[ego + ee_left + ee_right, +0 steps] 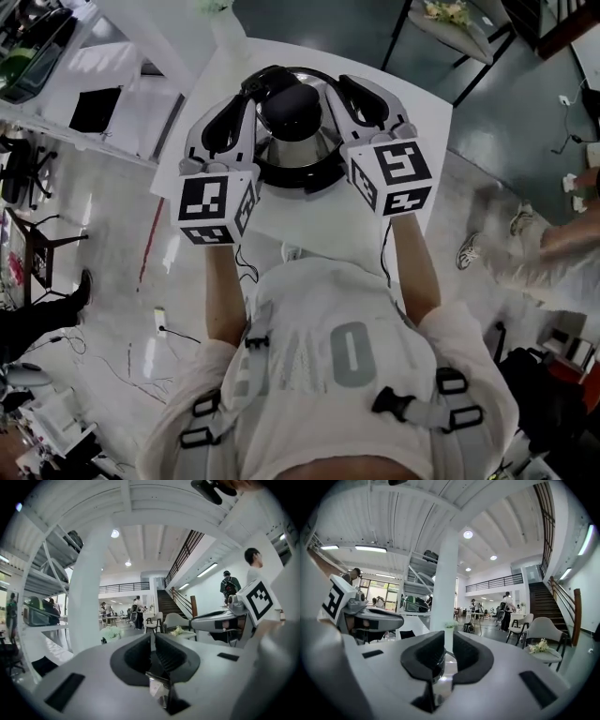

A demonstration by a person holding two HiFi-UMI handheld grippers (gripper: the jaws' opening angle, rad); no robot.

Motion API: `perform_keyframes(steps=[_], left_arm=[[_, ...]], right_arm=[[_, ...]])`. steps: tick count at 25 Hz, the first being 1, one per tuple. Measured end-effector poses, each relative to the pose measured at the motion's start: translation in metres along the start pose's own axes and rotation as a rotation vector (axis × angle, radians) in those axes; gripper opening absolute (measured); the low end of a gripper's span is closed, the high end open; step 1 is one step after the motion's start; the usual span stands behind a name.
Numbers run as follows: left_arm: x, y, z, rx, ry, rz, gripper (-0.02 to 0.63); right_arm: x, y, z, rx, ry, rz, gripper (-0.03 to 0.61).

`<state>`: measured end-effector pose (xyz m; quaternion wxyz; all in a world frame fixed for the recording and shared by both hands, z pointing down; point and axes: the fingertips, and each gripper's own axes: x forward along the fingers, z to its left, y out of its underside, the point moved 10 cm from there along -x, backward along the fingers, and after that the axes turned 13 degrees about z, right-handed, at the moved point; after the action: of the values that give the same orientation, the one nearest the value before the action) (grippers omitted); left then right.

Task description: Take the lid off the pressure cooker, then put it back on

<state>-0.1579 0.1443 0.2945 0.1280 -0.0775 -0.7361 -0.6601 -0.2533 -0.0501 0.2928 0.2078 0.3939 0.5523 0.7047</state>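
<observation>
The lid, steel with a black knob, sat over the pressure cooker in the middle of the white desk; whether it rested on the pot or hung just above it could not be told. The left gripper had its jaws clenched on a shiny edge of the lid. The right gripper was likewise clamped on bright metal at the opposite side. The person's forearms reached in from below.
</observation>
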Motion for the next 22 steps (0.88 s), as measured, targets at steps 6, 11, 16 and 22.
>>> perform_keyframes(steps=[6, 11, 16, 22], left_arm=[[-0.015, 0.013, -0.013, 0.021, -0.122, -0.044, 0.020], [-0.025, 0.026, -0.014, 0.017, -0.142, -0.051, 0.020], [-0.029, 0.028, -0.015, 0.006, -0.133, -0.064, 0.020], [-0.031, 0.029, -0.020, 0.028, -0.126, -0.066, 0.020]], right_arm=[[-0.019, 0.017, 0.002, 0.074, 0.089, -0.077, 0.009], [-0.030, 0.035, 0.008, 0.087, 0.091, -0.038, 0.009], [-0.033, 0.043, 0.014, 0.069, 0.071, -0.013, 0.009], [-0.037, 0.043, 0.017, 0.055, 0.066, -0.017, 0.009]])
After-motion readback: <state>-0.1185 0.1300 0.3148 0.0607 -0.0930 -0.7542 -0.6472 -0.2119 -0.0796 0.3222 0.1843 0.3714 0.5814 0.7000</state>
